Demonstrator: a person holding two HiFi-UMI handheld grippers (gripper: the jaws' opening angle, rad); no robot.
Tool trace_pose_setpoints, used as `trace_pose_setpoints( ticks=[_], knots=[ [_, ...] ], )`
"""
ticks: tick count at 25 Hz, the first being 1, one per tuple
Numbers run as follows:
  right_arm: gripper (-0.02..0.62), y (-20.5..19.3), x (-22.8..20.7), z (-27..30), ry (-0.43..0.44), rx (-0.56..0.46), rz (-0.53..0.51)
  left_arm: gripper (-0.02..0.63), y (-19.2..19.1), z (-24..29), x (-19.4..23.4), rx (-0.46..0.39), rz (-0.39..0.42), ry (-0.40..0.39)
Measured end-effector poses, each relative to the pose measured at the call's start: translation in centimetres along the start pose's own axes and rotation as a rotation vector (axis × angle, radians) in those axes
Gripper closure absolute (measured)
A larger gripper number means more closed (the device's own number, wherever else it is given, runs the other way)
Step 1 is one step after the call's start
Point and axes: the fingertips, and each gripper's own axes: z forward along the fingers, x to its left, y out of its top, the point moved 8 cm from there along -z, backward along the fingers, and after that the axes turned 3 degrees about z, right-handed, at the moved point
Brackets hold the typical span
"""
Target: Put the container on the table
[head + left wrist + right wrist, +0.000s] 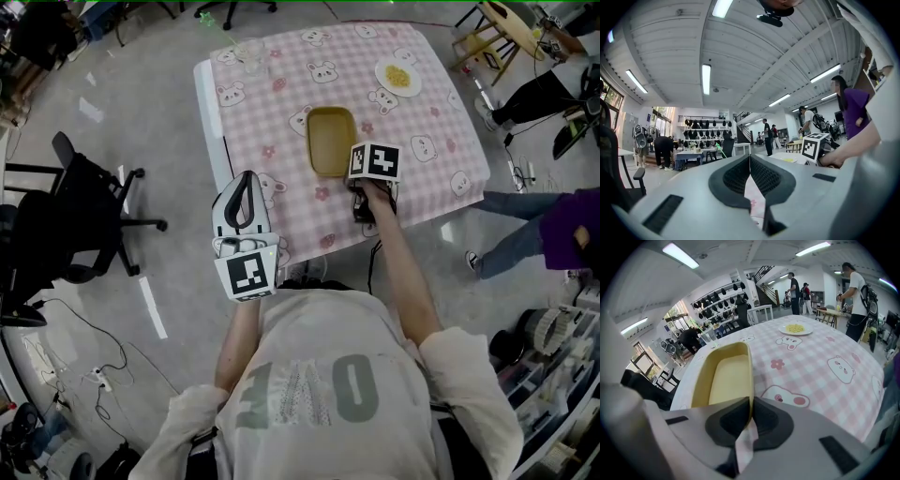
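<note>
Container (pixel 330 139): yellow, empty, sitting mid-table (pixel 441 159) on pink checked cloth.
Right gripper (pixel 751 401): jaws clamped on the container's rim at 5 o'clock.
Left gripper (pixel 750 159): jaws closed, empty, off the table at 8 o'clock.
Plate (pixel 399 77): at 1 o'clock.

Table (pixel 281 112) bears container (pixel 331 141), plate (pixel 399 78).

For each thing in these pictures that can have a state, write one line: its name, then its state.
container: upright, empty, no lid, one wall clamped.
right gripper: shut on the container.
left gripper: shut, nothing between its jaws.
plate: on the table, holding yellow food.
</note>
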Motion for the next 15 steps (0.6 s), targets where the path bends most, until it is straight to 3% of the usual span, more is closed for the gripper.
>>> trace_pose_setpoints(
  ticks=[15],
  knots=[
    [0.558, 0.29, 0.02, -0.22, 0.049, -0.062, 0.015, 0.577, 0.13, 0.09, 0.11, -0.004, -0.007, 0.007]
  ],
)
